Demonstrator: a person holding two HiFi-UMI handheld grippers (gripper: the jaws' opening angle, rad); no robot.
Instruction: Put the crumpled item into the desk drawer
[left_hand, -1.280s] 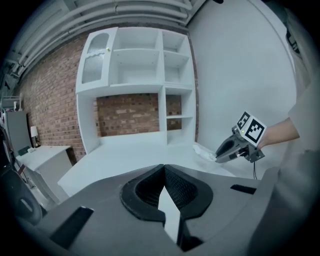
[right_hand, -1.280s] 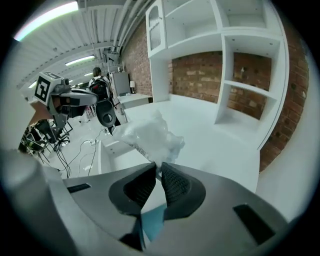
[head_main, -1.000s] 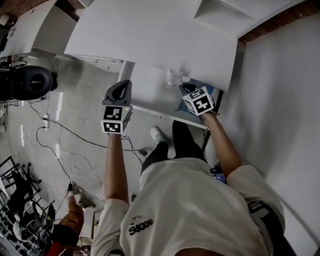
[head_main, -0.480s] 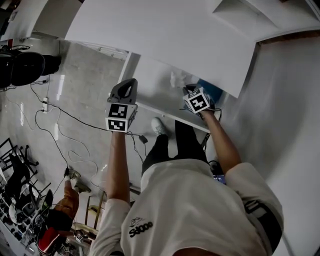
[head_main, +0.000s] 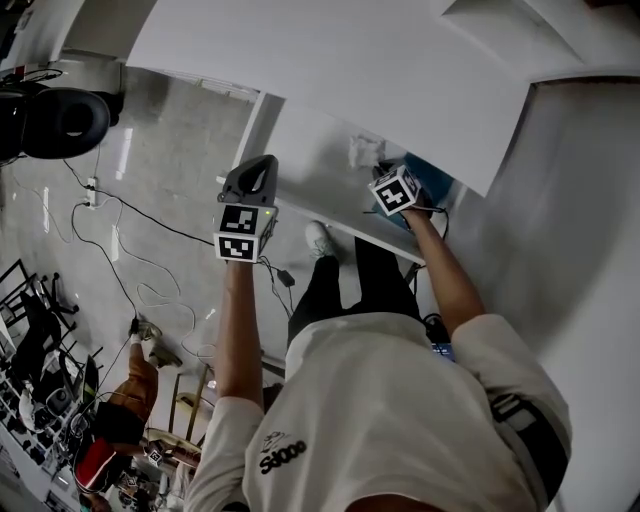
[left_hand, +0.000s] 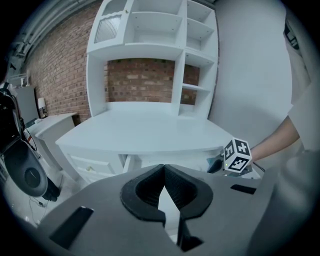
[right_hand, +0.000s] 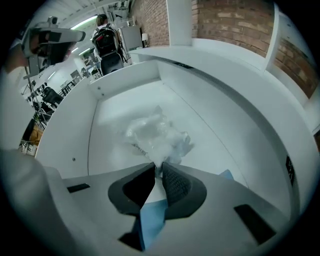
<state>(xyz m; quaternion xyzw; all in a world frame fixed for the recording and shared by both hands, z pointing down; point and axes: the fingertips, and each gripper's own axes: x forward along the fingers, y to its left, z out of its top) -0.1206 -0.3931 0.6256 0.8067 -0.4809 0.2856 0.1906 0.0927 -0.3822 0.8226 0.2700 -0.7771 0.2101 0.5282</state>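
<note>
A crumpled clear plastic wrapper (right_hand: 157, 135) hangs over the inside of the open white desk drawer (right_hand: 107, 107), pinched at its near edge by my right gripper (right_hand: 157, 167), which is shut on it. In the head view the crumpled wrapper (head_main: 360, 152) shows just past the right gripper (head_main: 385, 180), under the desk top's front edge. My left gripper (head_main: 255, 172) hovers to the left of the drawer (head_main: 300, 165), apart from it. Its jaws meet at the tips with nothing between them, seen in the left gripper view (left_hand: 163, 170).
The white desk top (head_main: 330, 70) overhangs the drawer's back part. A blue thing (right_hand: 150, 220) lies at the drawer's near right corner under the right gripper. A white wall (head_main: 590, 280) runs on the right. Cables (head_main: 130, 260) and a black chair (head_main: 65, 120) are on the floor at left.
The right gripper with the wrapper has moved a little further over the drawer toward the desk. The left gripper has stayed roughly in place, shut.
</note>
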